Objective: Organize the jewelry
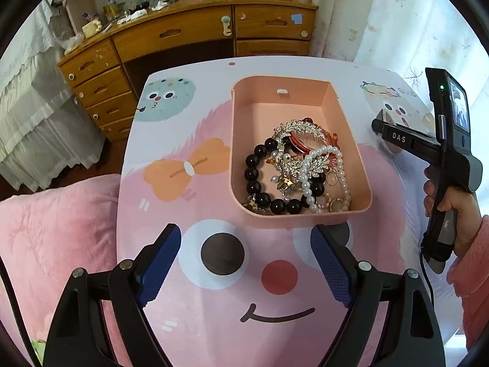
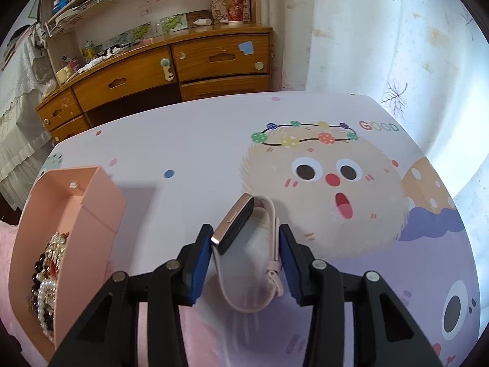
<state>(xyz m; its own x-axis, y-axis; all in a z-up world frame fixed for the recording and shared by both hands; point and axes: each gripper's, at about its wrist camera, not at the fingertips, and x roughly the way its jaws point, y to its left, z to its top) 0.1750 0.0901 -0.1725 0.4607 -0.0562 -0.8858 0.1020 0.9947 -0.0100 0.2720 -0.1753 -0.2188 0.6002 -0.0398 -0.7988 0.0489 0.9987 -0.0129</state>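
Note:
A pink open box (image 1: 241, 165) stands on the cartoon-print table and holds a black bead bracelet (image 1: 259, 180), a pearl bracelet (image 1: 324, 177) and rhinestone pieces (image 1: 293, 131). My left gripper (image 1: 246, 244) is open and empty just in front of the box. In the right wrist view a smartwatch (image 2: 235, 223) with a pink strap (image 2: 269, 257) sits between my right gripper's (image 2: 246, 235) blue pads, which touch its case and strap on the table. The box (image 2: 91, 211) lies to the left. The right gripper's tool body (image 1: 449, 153) shows at the right of the left wrist view.
A pink fluffy cushion (image 1: 55, 232) lies left of the table. A wooden desk with drawers (image 1: 189, 36) stands behind it, cluttered on top. A floral curtain (image 2: 382, 36) hangs at the right. White lace bedding (image 1: 33, 116) is at the far left.

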